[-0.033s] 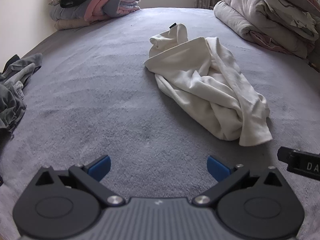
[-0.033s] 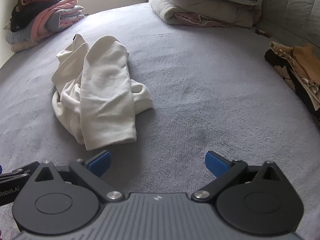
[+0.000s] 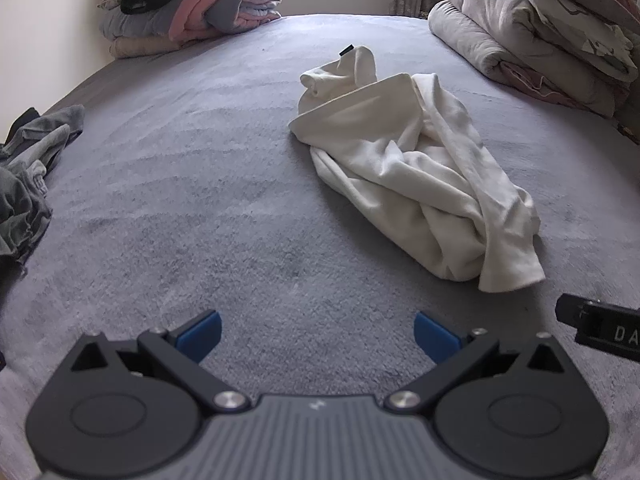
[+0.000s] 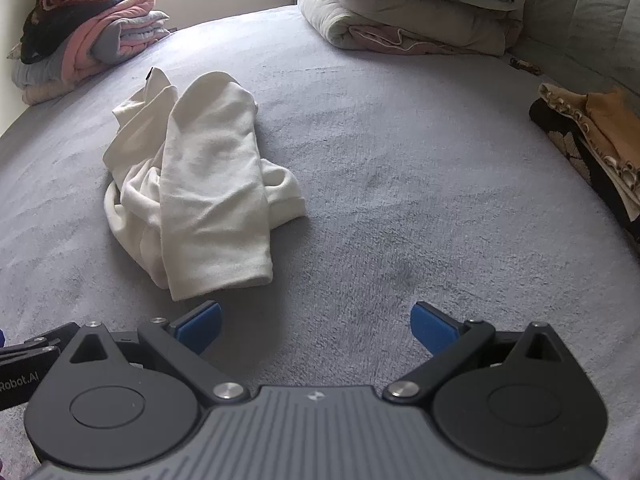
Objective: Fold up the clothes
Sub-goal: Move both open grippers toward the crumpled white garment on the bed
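A crumpled white garment (image 3: 408, 168) lies in a loose heap on the grey bed cover (image 3: 200, 184). In the left wrist view it is ahead and to the right of my left gripper (image 3: 318, 330), which hovers open over bare cover with nothing between its blue pads. From the right wrist view the garment (image 4: 208, 184) is ahead and to the left, its near hem just beyond the left pad (image 4: 200, 326). My right gripper (image 4: 316, 320) is also open and holds nothing. Neither gripper touches the cloth.
A stack of folded clothes (image 3: 192, 12) sits at the far left corner. Rolled quilts (image 3: 540, 28) lie at the far right. Grey garments (image 3: 24, 176) are piled at the left edge, and a brown and black garment (image 4: 592, 136) at the right edge.
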{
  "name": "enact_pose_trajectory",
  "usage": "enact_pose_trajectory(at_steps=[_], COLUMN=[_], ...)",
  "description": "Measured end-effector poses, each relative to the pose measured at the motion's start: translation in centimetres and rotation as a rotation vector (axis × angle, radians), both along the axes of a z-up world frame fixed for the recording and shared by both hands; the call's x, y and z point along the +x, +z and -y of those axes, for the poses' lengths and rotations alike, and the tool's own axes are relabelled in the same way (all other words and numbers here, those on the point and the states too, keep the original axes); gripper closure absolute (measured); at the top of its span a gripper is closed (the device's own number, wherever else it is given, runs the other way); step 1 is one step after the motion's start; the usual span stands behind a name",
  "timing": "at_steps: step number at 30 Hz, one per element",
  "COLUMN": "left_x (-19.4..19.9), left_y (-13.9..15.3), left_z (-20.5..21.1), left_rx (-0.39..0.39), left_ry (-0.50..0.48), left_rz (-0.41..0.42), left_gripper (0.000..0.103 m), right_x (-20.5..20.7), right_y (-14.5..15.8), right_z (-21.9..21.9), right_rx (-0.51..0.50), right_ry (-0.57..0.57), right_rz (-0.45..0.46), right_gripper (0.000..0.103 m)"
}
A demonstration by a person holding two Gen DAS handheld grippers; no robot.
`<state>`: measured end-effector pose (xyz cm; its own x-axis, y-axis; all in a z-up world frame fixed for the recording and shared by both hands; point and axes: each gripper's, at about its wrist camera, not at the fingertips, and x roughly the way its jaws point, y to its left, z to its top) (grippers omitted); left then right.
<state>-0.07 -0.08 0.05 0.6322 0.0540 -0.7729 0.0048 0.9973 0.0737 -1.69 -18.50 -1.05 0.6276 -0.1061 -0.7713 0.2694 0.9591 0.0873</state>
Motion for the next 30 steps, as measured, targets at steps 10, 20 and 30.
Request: enact_pose_trajectory(at_steps=[10, 20, 30], left_x=[0.3, 0.6, 0.8], left_y=[-0.1, -0.1, -0.3], left_z=[-0.7, -1.1, -1.8], left_rx=[-0.029, -0.031, -0.048], left_ry=[0.016, 0.041, 0.064], left_rz=[-0.018, -0.024, -0.028], left_gripper=[0.0, 0.0, 0.0], right_x=[0.1, 0.1, 0.0], right_y=[0.1, -0.2, -0.1], right_z=[0.2, -0.2, 0.1], right_rx=[-0.015, -0.045, -0.051], right_ry=[0.002, -0.001, -0.01], right_rz=[-0.005, -0.004, 0.009], right_gripper=[0.0, 0.0, 0.0])
